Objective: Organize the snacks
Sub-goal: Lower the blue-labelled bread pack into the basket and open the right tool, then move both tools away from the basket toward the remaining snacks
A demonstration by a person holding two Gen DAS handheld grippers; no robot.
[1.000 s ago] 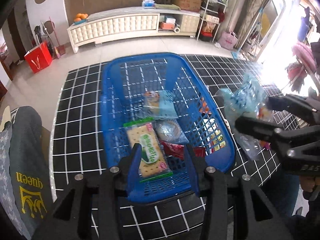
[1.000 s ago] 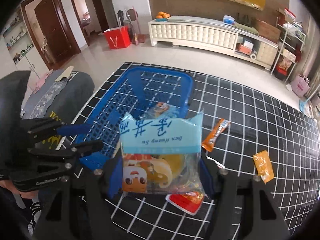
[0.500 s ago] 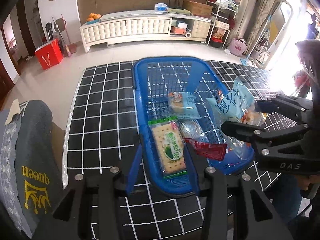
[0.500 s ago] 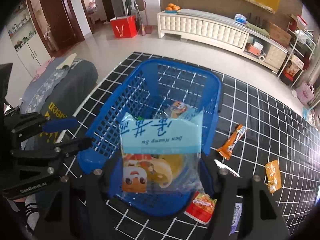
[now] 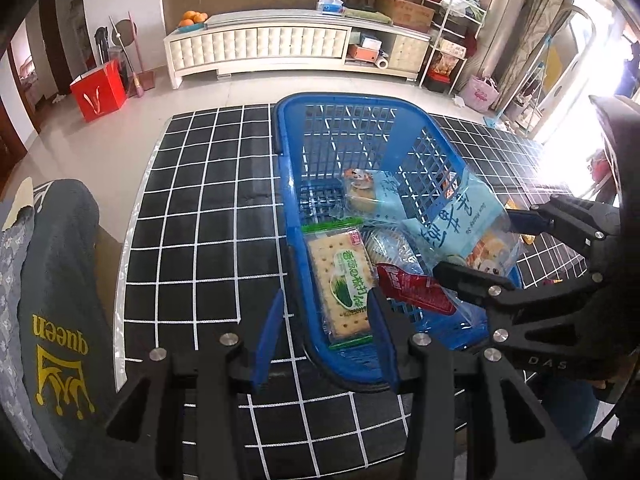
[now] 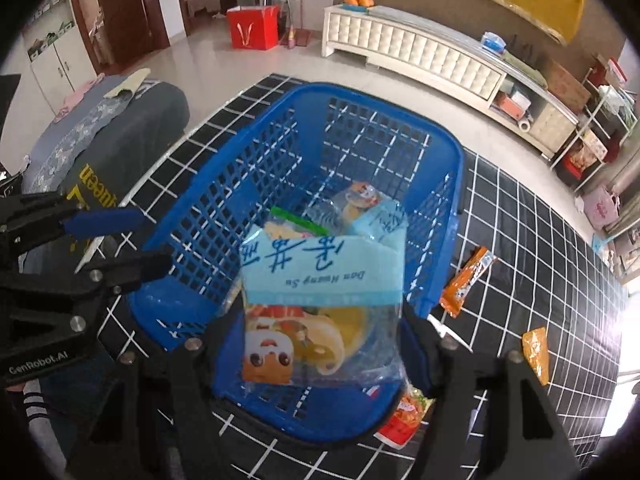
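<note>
A blue plastic basket (image 5: 292,184) stands on the black grid-patterned surface (image 5: 200,240). In it lie a cracker pack with a green label (image 5: 344,280), a red sachet (image 5: 416,292), a silvery wrapped snack (image 5: 388,244) and a light-blue bag (image 5: 372,196). My right gripper (image 6: 320,344) is shut on another light-blue snack bag (image 6: 320,280) and holds it over the basket's (image 6: 280,152) near end. My left gripper (image 5: 326,336) is open, one finger outside the near wall and one over the inside, and holds nothing.
Two orange sachets (image 6: 468,276) (image 6: 536,354) lie on the surface right of the basket, and a red-and-white packet (image 6: 404,420) sits by its near corner. A grey cushion printed "queen" (image 5: 60,300) is at the left. A white cabinet (image 5: 260,48) stands across the floor.
My right gripper has carried the light-blue bag from beside the basket to over its inside. My left gripper has shifted left along the basket's near wall.
</note>
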